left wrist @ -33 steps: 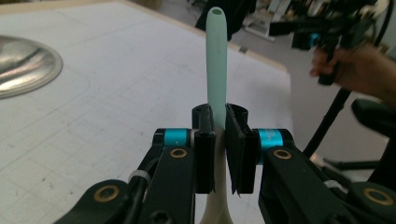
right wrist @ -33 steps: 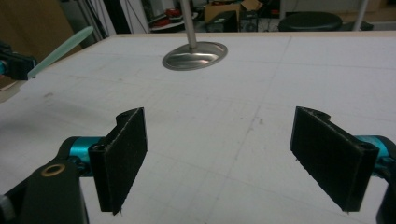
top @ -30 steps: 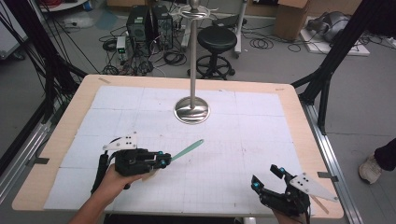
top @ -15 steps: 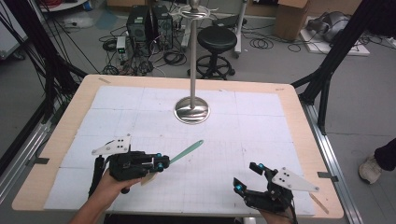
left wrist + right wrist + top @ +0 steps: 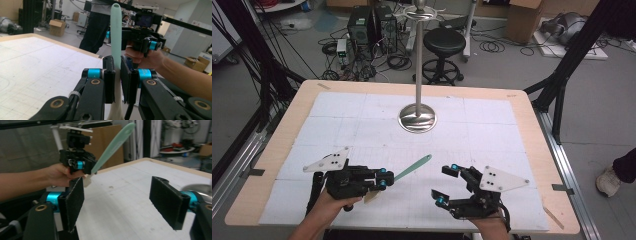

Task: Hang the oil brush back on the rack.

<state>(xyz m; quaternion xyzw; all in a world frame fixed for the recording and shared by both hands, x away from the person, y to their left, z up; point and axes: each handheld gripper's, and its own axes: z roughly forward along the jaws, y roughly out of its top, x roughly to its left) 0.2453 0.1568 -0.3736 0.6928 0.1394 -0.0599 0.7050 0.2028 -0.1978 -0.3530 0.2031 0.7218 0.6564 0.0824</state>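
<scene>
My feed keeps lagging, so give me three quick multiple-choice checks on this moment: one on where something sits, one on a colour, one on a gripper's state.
1. Where does the shiny metal stand with the round base sit?
A. Far middle of the table
B. Near left corner
C. On the floor

2. What colour is the long flat silicone spatula handle?
A. Red
B. Pale mint green
C. Black

3. How is the right gripper?
A. Shut on the handle
B. Shut on nothing
C. Open, holding nothing

Answers:
1 A, its base rests on the white gridded mat towards the far edge.
2 B, it reads mint green where it sticks out of the left gripper, which is clamped on it.
3 C, the right gripper view shows its jaws wide apart with bare table between them.
</scene>
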